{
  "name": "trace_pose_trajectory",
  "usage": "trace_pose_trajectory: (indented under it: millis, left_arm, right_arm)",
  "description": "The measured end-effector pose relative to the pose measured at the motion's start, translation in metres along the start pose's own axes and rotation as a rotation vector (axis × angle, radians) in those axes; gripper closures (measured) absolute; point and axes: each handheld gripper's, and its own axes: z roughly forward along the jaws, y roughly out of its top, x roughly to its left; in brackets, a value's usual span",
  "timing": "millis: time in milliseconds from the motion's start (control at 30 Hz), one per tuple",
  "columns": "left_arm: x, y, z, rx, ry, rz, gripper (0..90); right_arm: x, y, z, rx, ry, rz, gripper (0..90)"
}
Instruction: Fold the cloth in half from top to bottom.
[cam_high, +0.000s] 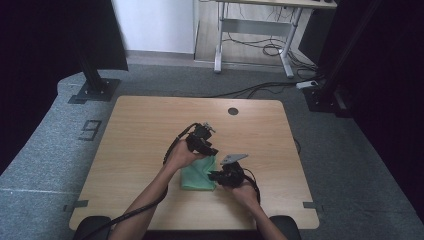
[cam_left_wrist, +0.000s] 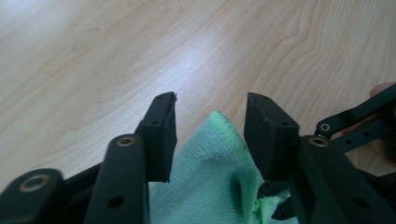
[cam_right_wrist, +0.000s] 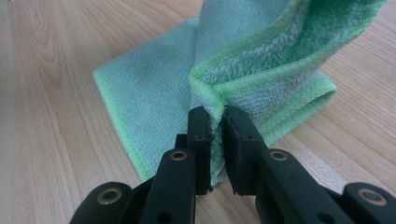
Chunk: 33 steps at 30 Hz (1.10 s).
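Observation:
A green microfibre cloth lies partly folded on the wooden table, between the two hands. In the right gripper view the cloth rises in a fold, and my right gripper is shut on its stitched edge. My right gripper sits at the cloth's right side. My left gripper hovers over the cloth's far edge. In the left gripper view a raised corner of the cloth stands between the parted jaws of my left gripper, and the pads do not press on it.
A round cable hole sits near the table's far edge. Black stand bases rest on the floor beyond the table. A desk frame with cables stands further back. Bare wood surrounds the cloth.

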Motion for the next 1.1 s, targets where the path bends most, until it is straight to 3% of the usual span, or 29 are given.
trace_pose_trajectory:
  millis: [200, 267, 667, 1100]
  left_arm:
    - [0.002, -0.003, 0.001, 0.031, -0.007, -0.006, 79.3]
    - [0.003, -0.005, -0.003, 0.029, -0.007, -0.007, 82.4]
    - [-0.002, -0.036, -0.037, -0.057, -0.017, -0.013, 83.2]
    - [-0.017, -0.083, -0.057, -0.087, 0.015, -0.016, 82.0]
  right_arm:
    - [0.0, 0.0, 0.0, -0.003, -0.001, -0.001, 80.2]
    - [0.0, 0.0, 0.0, -0.002, -0.001, -0.002, 79.9]
    - [0.002, 0.003, -0.006, 0.012, -0.02, -0.045, 64.4]
    - [0.005, 0.002, -0.023, 0.009, -0.033, -0.075, 51.6]
